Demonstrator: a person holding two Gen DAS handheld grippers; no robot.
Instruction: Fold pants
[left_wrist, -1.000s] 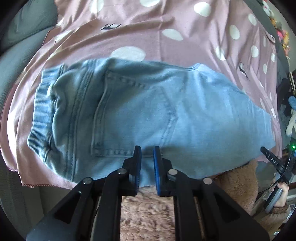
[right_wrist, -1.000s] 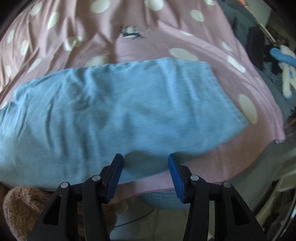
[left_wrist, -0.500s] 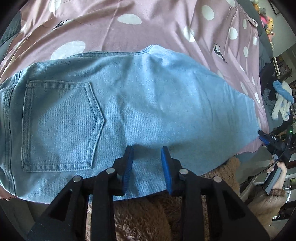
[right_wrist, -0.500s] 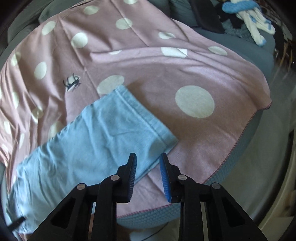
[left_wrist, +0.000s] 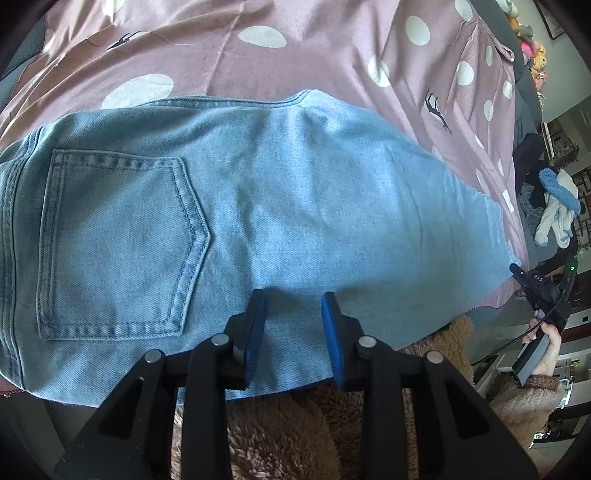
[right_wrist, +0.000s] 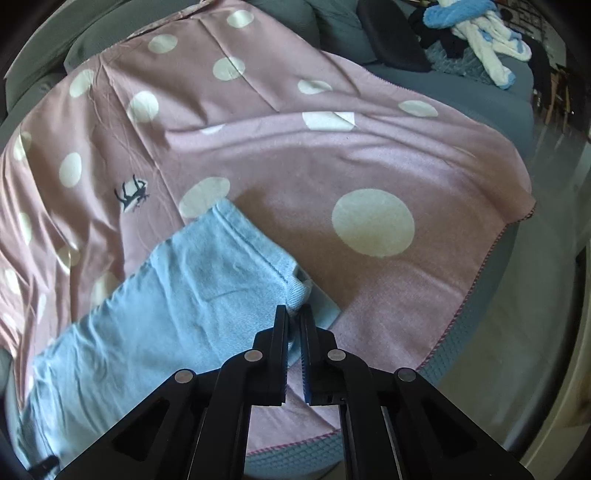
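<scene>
1. Pants, light-blue denim (left_wrist: 295, 206), lie flat on your pink bedspread with white polka dots (left_wrist: 314, 55), long axis running side to side across the left-wrist view.
2. Waist end with the stitched back pocket (left_wrist: 118, 243) sits at the left; the leg hem (right_wrist: 258, 251) points right.
3. Your left gripper (left_wrist: 291, 295) rests at the near edge of the denim, jaws parted, pads not pinching cloth.
4. Your right gripper (right_wrist: 293, 314) is clamped on the hem's near corner, lifting it slightly.
</scene>
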